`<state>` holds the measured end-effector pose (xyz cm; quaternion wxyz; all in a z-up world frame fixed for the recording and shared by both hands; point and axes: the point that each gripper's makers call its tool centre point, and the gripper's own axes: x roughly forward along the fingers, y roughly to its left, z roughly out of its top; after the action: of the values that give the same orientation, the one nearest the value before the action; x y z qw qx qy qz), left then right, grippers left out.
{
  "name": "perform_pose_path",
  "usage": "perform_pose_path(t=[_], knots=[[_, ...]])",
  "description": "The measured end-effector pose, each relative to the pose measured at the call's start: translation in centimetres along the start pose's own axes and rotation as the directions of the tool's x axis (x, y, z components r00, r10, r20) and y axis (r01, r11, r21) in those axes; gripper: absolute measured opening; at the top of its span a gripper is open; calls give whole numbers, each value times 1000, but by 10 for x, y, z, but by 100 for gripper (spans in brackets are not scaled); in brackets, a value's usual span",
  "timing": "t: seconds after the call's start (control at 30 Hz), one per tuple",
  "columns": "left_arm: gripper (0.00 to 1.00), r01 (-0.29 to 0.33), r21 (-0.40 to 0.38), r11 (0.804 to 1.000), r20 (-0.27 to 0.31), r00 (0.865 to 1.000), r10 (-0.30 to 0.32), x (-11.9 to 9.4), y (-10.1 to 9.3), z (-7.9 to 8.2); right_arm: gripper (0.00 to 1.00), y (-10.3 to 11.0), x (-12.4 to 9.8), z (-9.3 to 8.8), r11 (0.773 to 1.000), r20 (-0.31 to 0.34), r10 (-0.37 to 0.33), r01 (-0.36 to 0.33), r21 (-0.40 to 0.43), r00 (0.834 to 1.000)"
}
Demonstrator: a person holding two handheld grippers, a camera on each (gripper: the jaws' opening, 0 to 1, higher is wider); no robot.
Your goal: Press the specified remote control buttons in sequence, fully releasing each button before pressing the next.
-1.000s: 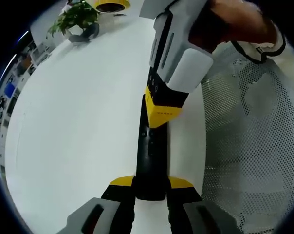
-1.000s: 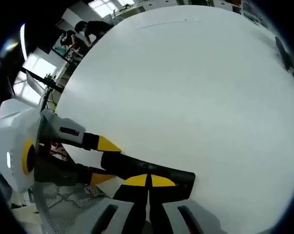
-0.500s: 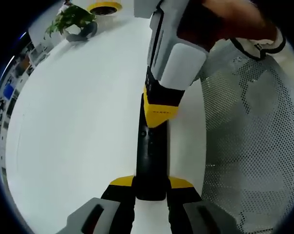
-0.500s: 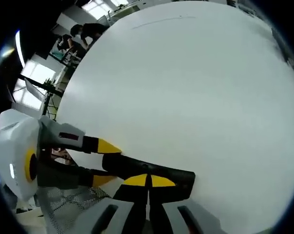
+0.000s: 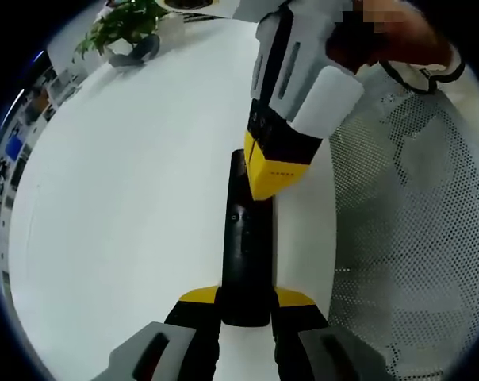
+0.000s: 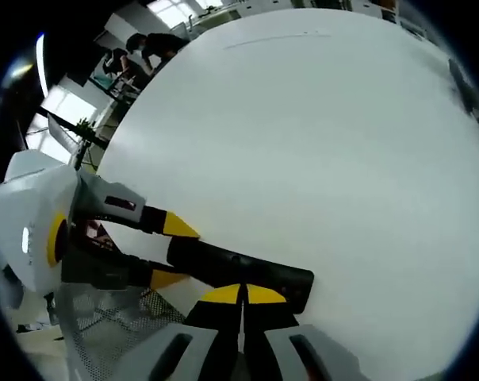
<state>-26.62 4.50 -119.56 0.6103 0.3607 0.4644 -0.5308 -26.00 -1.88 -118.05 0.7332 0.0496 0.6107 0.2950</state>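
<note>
Left gripper [image 5: 246, 305] clamps remote [image 5: 246, 254]; right gripper [image 5: 271, 181] tip-down.

The right gripper [image 5: 270, 176], tips together, now sits higher along the remote [image 5: 245, 254] in the left gripper view, baring more of the remote's black face than a second ago.

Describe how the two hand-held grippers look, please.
Both match. The left hand-held gripper has grey jaws with black ends and yellow tips; in the right gripper view its body is white. The right hand-held gripper has a white body, black neck and yellow tip.
</note>
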Motion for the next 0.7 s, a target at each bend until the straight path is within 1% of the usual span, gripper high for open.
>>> perform_pose_path(t=[0.23, 0.43, 0.7], knots=[[24, 0, 0, 1000, 2, 1000, 0, 0, 0, 0, 0, -3, 0, -2, 1000, -4, -6, 6, 4, 1000], [24, -7, -3, 1000, 12, 1000, 7, 0, 1, 0, 0, -3, 3, -6, 1000, -19, -16, 16, -4, 1000], [24, -10, 1, 1000, 14, 1000, 10, 0, 0, 0, 0, -5, 1, -2, 1000, -10, -22, 22, -1, 1000]])
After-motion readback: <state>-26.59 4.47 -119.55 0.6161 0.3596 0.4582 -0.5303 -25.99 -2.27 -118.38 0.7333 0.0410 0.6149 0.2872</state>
